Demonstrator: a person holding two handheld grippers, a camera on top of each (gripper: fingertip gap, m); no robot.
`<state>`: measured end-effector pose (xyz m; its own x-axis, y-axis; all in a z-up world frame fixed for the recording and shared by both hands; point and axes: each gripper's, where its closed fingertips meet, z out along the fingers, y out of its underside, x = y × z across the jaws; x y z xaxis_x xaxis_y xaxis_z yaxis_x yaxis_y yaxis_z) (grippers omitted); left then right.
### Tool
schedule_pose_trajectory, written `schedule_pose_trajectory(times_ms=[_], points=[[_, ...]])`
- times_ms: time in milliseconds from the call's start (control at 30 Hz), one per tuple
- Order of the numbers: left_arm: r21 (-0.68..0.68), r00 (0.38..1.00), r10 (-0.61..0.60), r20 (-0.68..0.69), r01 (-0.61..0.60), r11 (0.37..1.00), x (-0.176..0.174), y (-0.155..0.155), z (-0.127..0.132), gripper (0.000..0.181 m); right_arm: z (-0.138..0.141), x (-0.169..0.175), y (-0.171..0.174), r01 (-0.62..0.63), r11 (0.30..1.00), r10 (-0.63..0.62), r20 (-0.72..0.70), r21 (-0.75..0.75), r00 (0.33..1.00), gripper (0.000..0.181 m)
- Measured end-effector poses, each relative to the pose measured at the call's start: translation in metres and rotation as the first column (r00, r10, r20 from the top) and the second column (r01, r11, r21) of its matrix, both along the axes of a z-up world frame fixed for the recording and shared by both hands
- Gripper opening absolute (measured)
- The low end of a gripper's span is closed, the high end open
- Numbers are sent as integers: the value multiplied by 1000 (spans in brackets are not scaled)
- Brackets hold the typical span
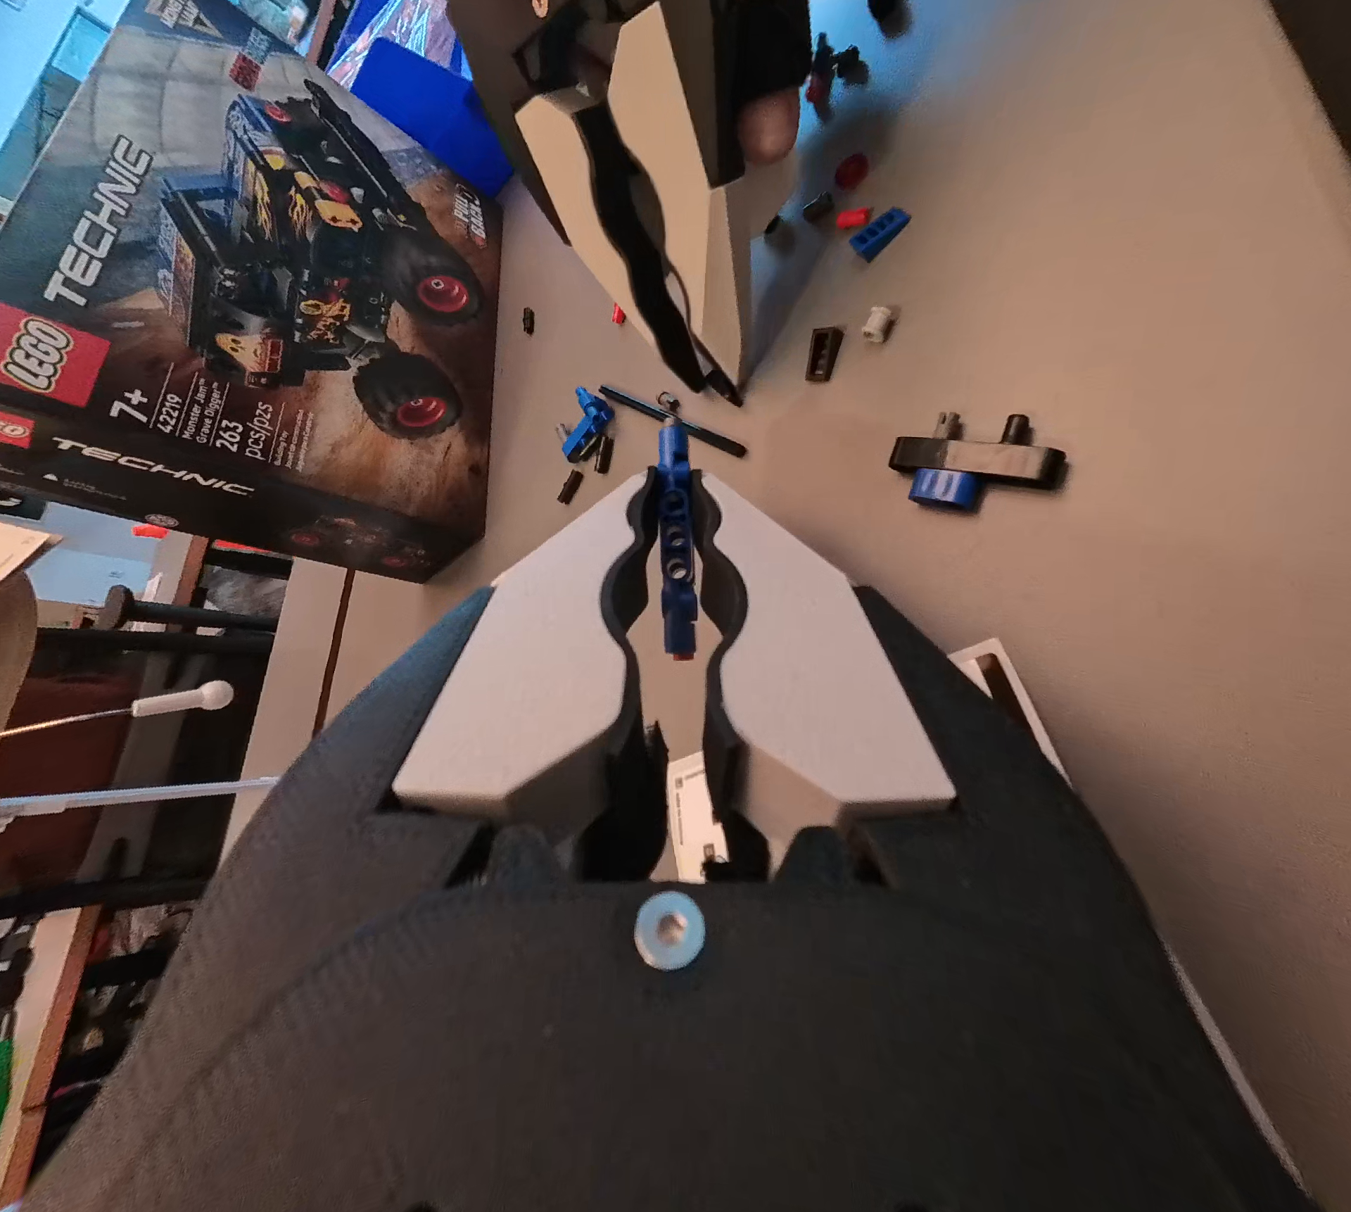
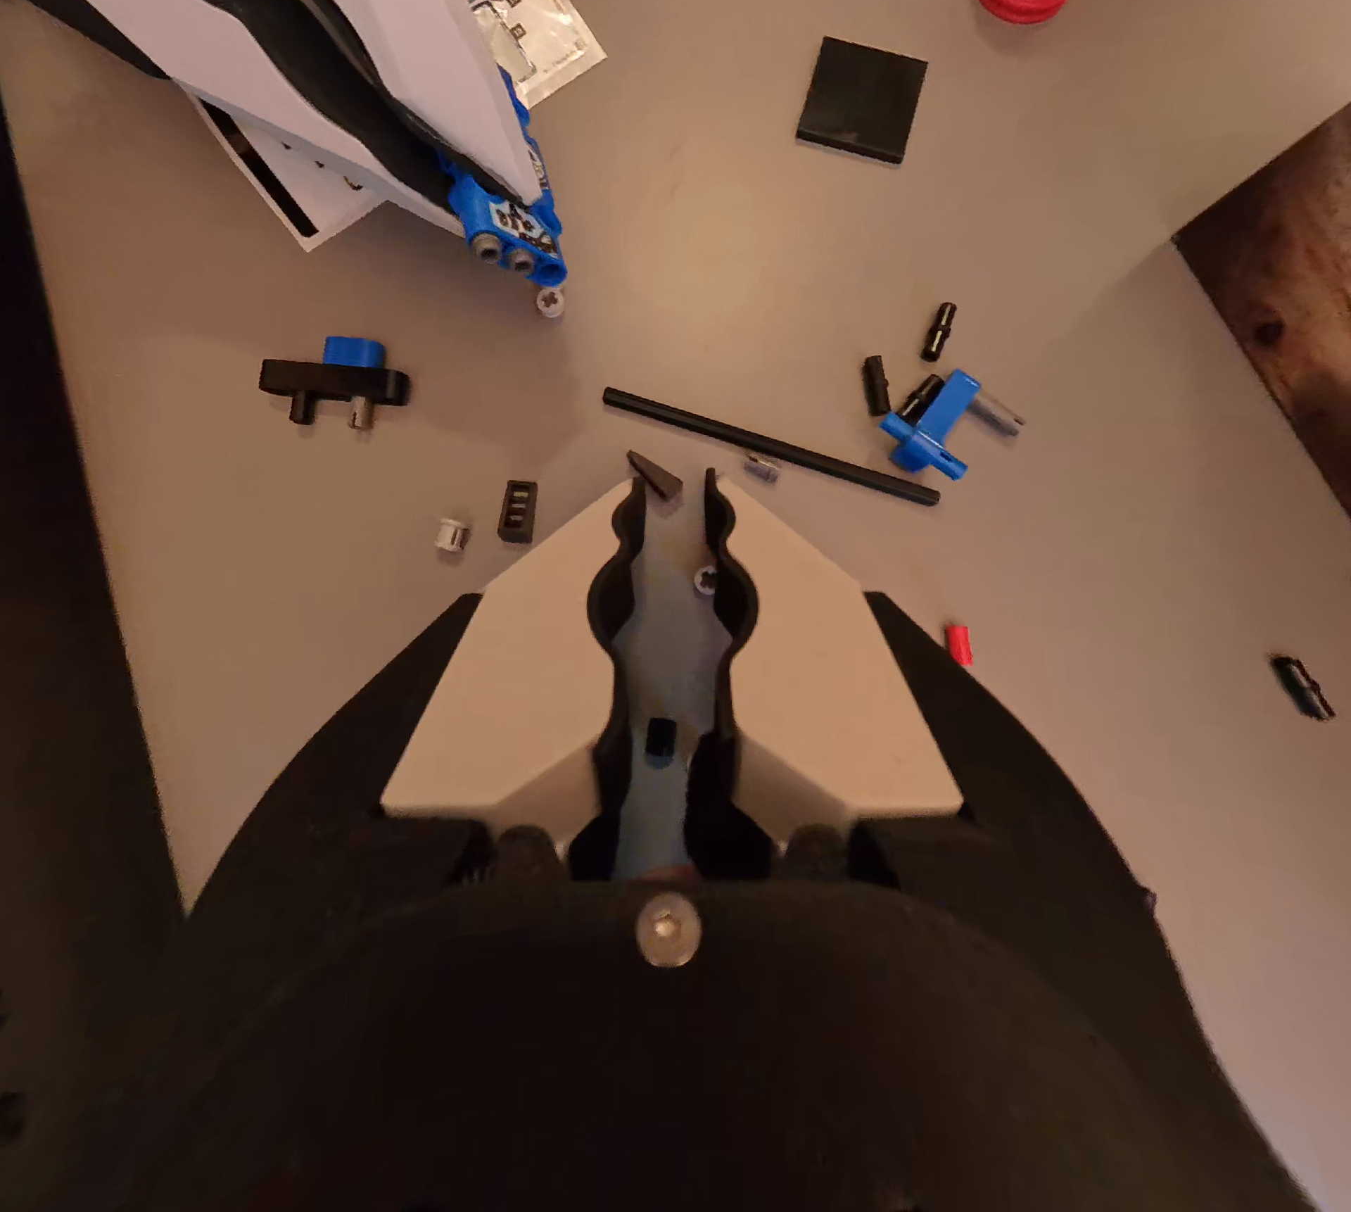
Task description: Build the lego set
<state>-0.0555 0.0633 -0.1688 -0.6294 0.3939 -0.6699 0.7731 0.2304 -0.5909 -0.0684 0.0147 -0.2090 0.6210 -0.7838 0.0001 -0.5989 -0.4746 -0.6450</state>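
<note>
Left tongs (image 1: 676, 489) pinch a blue beam assembly; right tongs (image 2: 672, 482) grip a small black wedge piece over the loose parts.

Largest first: the grey worktop (image 2: 731, 241) carries scattered pieces, and the set's box (image 1: 241, 299) stands at the left of the left wrist view. Clamped between the left tongs, the blue beam assembly (image 1: 676, 541) has its long axis running along the fingers, its pinned end poking out past the tips toward the black axle (image 2: 767, 446). That axle lies slantwise across the middle of the right wrist view, just beyond the right tongs, which look the nearer pair. Their tips are narrowly parted, the black wedge piece (image 2: 654, 473) caught at the left tip. A small grey bush (image 2: 760, 467) sits beside the axle.
</note>
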Motion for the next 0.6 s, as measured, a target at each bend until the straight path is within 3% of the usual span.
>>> schedule_pose_trajectory(times_ms=[67,333,500,600], points=[[1,1000,-6,17,6,1000,-1,0,-1,6,0,0,1,-17,1000,17,6,-10,1000,6],[22,1000,-15,-8,15,1000,-5,0,-5,6,11,-3,9,-40,998,46,109,-51,993,5],[9,975,-20,-222,23,1000,-11,1,9,6,49,1,20,0,1000,1,296,-5,955,5],[-1,886,-34,-462,38,999,-18,1,28,6,77,1,27,15,998,-38,403,60,915,5]])
